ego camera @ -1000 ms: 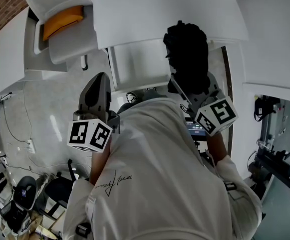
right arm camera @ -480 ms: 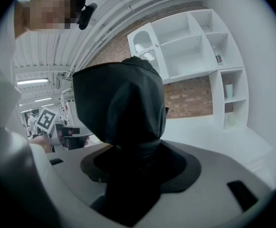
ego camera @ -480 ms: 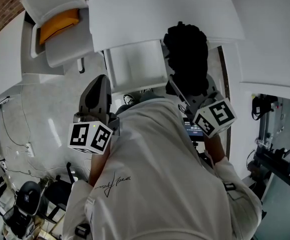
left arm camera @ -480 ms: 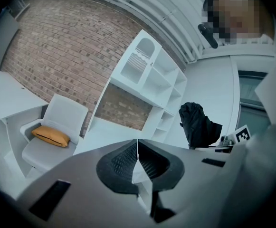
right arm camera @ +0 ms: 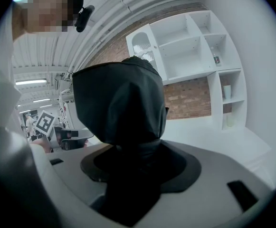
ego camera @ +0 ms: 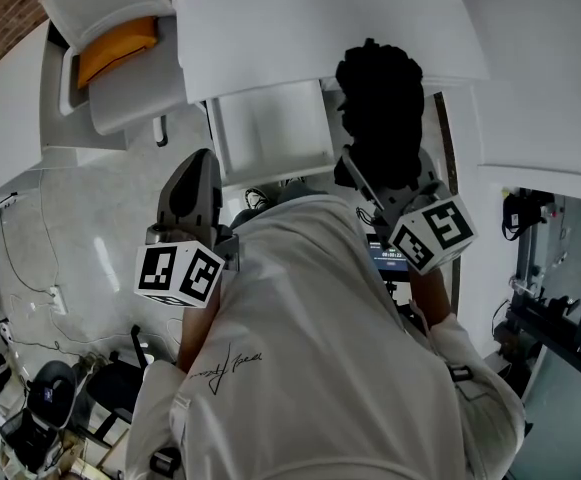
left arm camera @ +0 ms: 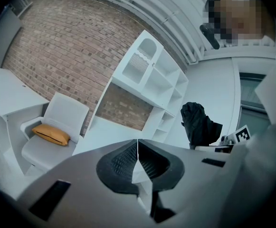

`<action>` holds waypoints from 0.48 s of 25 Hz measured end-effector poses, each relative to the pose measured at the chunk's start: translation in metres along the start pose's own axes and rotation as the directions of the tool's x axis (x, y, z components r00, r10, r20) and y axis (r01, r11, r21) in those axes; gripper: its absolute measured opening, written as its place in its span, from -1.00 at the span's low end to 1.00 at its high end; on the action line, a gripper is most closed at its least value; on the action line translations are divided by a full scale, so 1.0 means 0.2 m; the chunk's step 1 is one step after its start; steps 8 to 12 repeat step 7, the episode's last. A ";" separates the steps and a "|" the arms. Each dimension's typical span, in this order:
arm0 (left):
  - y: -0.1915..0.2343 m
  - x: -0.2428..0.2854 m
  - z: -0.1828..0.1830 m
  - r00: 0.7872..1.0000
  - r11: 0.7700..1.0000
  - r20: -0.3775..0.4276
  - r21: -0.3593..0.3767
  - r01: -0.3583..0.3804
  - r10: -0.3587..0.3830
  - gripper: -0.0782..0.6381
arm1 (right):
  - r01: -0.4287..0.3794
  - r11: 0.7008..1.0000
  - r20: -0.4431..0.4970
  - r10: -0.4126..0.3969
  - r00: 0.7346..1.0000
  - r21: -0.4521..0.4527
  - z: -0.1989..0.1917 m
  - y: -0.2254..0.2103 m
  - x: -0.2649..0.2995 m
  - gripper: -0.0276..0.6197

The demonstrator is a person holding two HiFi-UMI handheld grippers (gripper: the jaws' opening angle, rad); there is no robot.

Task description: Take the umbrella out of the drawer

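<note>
A black folded umbrella (ego camera: 380, 108) is held up in the air, with my right gripper (ego camera: 385, 183) shut on its lower end. In the right gripper view the umbrella (right arm camera: 121, 103) fills the middle and hides the pads of the right gripper (right arm camera: 133, 163). My left gripper (ego camera: 200, 163) is raised beside it to the left, apart from it. Its jaws (left arm camera: 138, 163) are shut with nothing between them. From the left gripper view the umbrella (left arm camera: 200, 125) hangs to the right. A white open drawer (ego camera: 275, 133) shows beyond the grippers, between the two.
A white chair with an orange cushion (ego camera: 115, 53) stands at the far left, also in the left gripper view (left arm camera: 50, 133). A white shelf unit (right arm camera: 195, 42) lines the brick wall. Cables and dark gear (ego camera: 40, 408) lie on the floor at lower left.
The right gripper with the umbrella has shifted slightly to the right in the head view. The left gripper has stayed where it was.
</note>
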State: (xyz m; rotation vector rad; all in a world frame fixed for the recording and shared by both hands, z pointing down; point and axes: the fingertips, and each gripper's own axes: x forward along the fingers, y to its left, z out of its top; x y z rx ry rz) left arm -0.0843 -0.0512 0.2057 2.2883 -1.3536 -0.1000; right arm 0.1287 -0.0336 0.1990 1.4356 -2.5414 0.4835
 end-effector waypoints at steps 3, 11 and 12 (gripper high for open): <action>-0.01 0.00 0.00 1.000 1.000 0.003 0.000 0.008 -0.008 -0.73 | -0.003 1.000 0.000 0.003 1.000 0.004 0.01 0.00 0.00 -0.16; -0.02 0.01 0.01 1.000 1.000 -0.002 0.004 0.010 -0.010 -0.73 | -0.006 1.000 0.001 0.006 1.000 0.002 0.02 0.00 -0.01 -0.16; -0.02 0.01 0.01 1.000 1.000 -0.002 0.004 0.010 -0.010 -0.73 | -0.006 1.000 0.001 0.006 1.000 0.002 0.02 0.00 -0.01 -0.16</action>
